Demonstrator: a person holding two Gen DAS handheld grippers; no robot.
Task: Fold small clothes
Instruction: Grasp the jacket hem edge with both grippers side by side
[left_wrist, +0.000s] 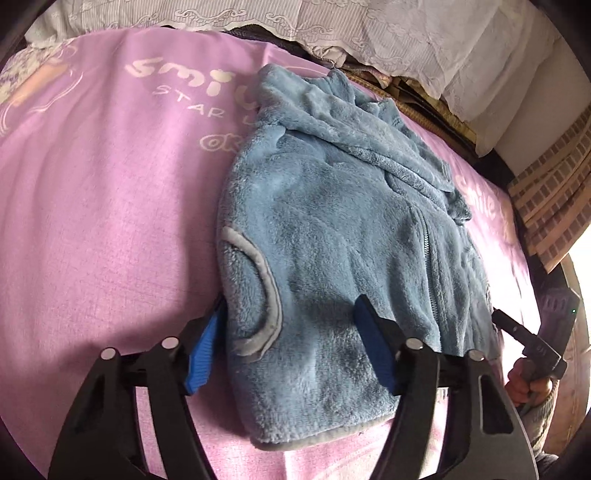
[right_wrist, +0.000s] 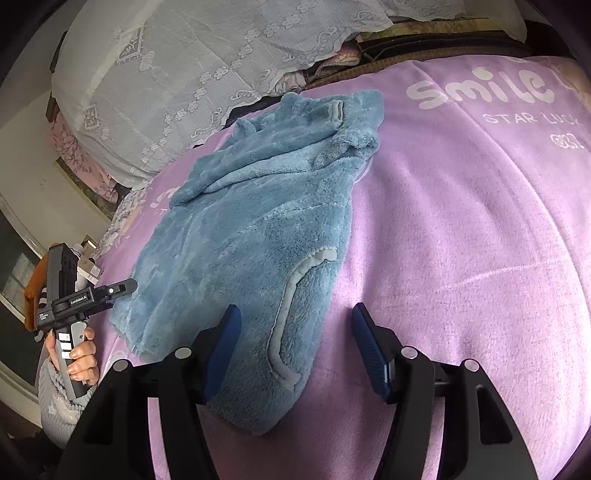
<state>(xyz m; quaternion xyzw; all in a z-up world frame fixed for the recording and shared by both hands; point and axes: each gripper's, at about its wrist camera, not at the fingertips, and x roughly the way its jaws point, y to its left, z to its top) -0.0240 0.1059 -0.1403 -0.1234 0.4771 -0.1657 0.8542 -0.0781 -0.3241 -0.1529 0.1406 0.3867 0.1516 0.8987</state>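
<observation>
Fleece jacket (left_wrist: 332, 229), plush blue, lies flat on pink sheet (left_wrist: 110, 206); both claws gape, straddling its hem corners.

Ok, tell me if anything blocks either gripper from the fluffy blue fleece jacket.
Nothing visible does. The fluffy blue fleece jacket lies bare on the pink printed sheet, with the left gripper and right gripper each straddling a hem corner.

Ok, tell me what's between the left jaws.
The blue fleece jacket's bottom corner with its grey-trimmed pocket, seen in the left wrist view.
</observation>
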